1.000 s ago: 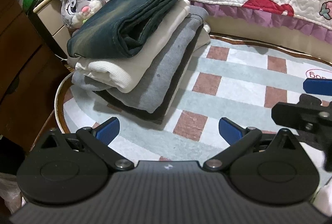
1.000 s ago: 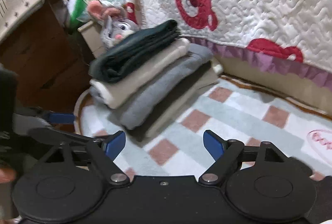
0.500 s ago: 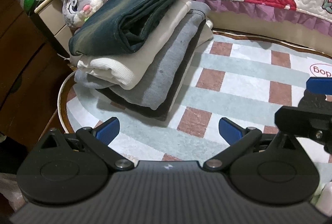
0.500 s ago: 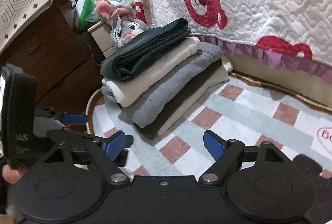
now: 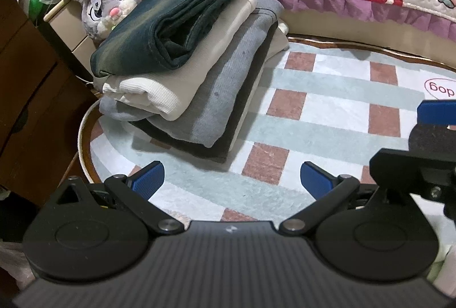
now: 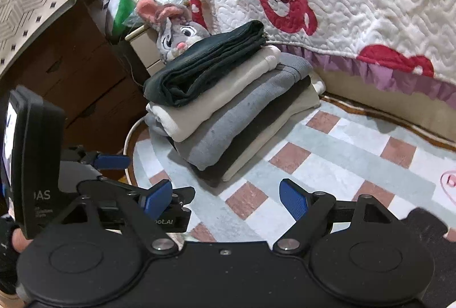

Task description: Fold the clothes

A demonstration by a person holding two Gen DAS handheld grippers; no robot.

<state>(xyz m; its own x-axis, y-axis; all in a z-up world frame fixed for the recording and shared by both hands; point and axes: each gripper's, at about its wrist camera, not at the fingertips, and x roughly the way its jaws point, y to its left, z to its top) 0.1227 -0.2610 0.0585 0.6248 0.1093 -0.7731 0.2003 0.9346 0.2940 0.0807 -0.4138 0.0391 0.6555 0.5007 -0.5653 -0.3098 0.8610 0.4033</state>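
Note:
A stack of folded clothes (image 5: pixel 199 74) lies on the checked rug (image 5: pixel 327 119) beside the bed: a dark green piece (image 5: pixel 171 31) on top, then cream (image 5: pixel 205 71), grey (image 5: pixel 228 105), dark and pale ones. It also shows in the right wrist view (image 6: pixel 228 108). My left gripper (image 5: pixel 232 179) is open and empty, above the rug in front of the stack. My right gripper (image 6: pixel 225 195) is open and empty, to the right of the left one. The left gripper also shows at the left of the right wrist view (image 6: pixel 134 179).
A plush rabbit (image 5: pixel 105 2) sits behind the stack. A brown wooden drawer unit (image 6: pixel 71 79) stands at the left. The bed with a quilted bear cover (image 6: pixel 356 2) runs along the back. The rug's edge (image 5: pixel 82 131) curves by the drawers.
Both grippers have drawn back and risen a little from the stack. In the right wrist view the left gripper now shows more fully. The stack has not moved.

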